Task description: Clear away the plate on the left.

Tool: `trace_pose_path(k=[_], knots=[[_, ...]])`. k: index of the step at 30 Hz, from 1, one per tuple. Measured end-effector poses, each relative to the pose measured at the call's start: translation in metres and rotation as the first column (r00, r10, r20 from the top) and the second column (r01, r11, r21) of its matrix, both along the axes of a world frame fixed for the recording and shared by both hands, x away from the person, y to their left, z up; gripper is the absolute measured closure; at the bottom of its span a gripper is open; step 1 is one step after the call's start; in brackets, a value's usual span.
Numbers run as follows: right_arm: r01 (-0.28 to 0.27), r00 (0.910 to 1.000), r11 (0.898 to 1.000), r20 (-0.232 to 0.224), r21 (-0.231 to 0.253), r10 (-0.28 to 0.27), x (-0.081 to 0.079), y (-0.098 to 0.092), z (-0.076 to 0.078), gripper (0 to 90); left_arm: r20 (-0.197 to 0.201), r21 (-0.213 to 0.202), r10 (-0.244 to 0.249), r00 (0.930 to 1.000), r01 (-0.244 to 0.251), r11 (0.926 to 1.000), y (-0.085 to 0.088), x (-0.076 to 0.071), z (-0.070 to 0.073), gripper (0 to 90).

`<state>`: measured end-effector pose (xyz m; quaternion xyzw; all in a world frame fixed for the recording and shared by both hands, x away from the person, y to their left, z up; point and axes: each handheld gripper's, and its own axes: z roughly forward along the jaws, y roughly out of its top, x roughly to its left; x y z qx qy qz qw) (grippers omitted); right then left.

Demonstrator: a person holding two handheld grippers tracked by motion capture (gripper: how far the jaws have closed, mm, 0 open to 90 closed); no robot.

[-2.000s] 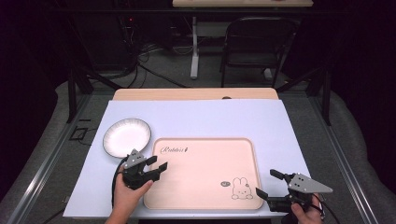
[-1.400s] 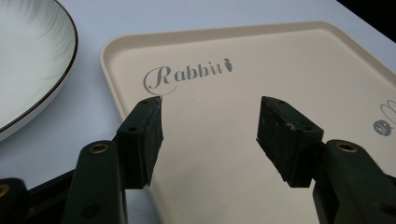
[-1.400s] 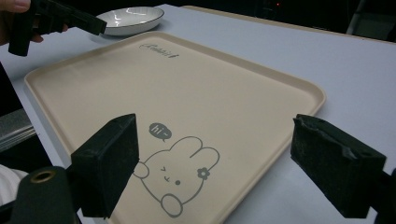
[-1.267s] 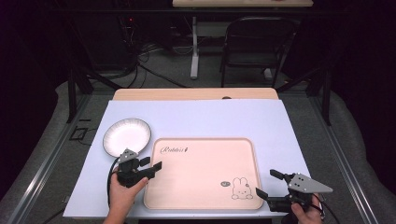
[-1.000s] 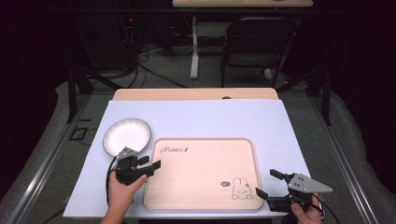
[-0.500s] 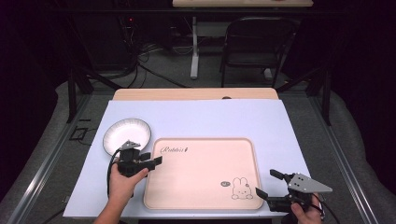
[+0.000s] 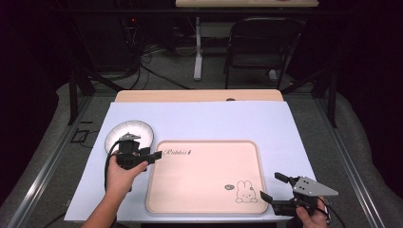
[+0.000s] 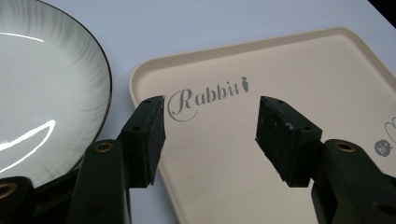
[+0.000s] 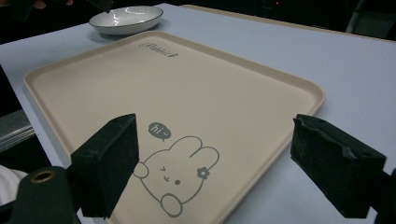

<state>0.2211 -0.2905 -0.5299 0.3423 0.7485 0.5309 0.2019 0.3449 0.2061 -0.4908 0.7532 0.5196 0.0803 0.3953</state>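
Hovering with jaws spread, left gripper (image 7: pixel 151 156) sits between plate (image 7: pixel 129 133) and tray (image 7: pixel 204 209); its own view reads "Rabbit". Right gripper (image 7: pixel 274 186), jaws spread, frames the tray's near-right corner.

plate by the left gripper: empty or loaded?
Empty. The plate shows a bare glossy inside with only light glare; the open left gripper hovers beside it, over the tray corner.

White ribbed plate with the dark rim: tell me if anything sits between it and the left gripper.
Nothing visible does. The left gripper hangs open right beside the white ribbed plate, its jaws over the corner of the beige rabbit tray.
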Motion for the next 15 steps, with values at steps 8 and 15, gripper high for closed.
trace_pose_path(k=[8, 15], knots=[[0.0, 1.0, 1.0, 0.0, 0.0, 0.0, 0.0, 0.0, 0.0, 14.8, -0.007, 0.027, 0.021, 0.9998, -0.021, 0.9994, 0.003, 0.016, 0.013, 42.1], [-0.001, 1.0, 1.0, 0.0, 0.0, 0.001, 0.0, 0.0, 0.0, 14.8, -0.024, 0.032, 0.048, 0.9986, -0.047, 0.9984, 0.007, 0.028, 0.014, 42.0]])
